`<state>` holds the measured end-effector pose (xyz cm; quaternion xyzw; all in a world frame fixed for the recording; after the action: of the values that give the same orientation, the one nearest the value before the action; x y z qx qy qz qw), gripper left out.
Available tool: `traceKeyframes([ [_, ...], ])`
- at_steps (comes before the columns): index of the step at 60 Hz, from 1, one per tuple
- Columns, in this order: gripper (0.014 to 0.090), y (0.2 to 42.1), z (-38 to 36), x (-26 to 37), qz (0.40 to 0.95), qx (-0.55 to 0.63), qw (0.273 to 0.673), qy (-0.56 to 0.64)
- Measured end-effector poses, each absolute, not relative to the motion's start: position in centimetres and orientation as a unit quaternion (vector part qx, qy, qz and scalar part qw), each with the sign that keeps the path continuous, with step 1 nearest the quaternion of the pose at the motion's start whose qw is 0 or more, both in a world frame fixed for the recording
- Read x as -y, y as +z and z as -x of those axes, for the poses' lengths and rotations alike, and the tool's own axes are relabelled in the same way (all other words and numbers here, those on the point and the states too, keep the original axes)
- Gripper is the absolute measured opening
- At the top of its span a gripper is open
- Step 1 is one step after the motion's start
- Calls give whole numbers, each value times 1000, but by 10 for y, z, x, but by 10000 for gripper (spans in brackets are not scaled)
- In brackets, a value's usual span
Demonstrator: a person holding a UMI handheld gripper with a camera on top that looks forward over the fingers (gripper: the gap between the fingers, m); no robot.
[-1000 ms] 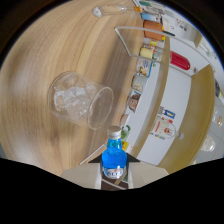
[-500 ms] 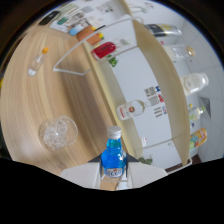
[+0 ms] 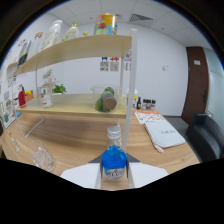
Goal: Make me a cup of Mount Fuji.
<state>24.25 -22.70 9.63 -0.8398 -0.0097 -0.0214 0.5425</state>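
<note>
A: Where is the blue bottle [image 3: 114, 165] now?

B: Low in the gripper view, right at the gripper [image 3: 115, 176], over the wooden counter [image 3: 85, 137]. Its body is blue, most likely blue syrup, and it has a pale cap. The bottle sits roughly upright. The fingers themselves are hidden at the dark lower edge, so I cannot tell whether they are clamped on it.

A: And the glass?

B: A clear glass [image 3: 44, 159] lies near the bottle, toward the side where the red bottle [image 3: 21, 96] stands on the shelf [image 3: 75, 107]. Its contents are too blurred to call.

A: How should the pour go?

B: I would bring the bottle's mouth over the glass first, then tip slowly, so the blue sinks in a layer rather than splashing. The jar [image 3: 106, 101] lying on the shelf is well apart.
</note>
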Motion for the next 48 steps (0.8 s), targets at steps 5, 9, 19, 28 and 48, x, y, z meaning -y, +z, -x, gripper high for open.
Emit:
traceKeyframes([
  [5,357,71,-260,226,852,-7,524,-11],
  [9,356,53,-267,226,862,-6,507,-6],
  [19,358,28,-269,225,875,1,484,12],
  [28,364,20,-265,225,883,8,469,23],
  [48,414,14,-272,237,892,-2,452,10],
])
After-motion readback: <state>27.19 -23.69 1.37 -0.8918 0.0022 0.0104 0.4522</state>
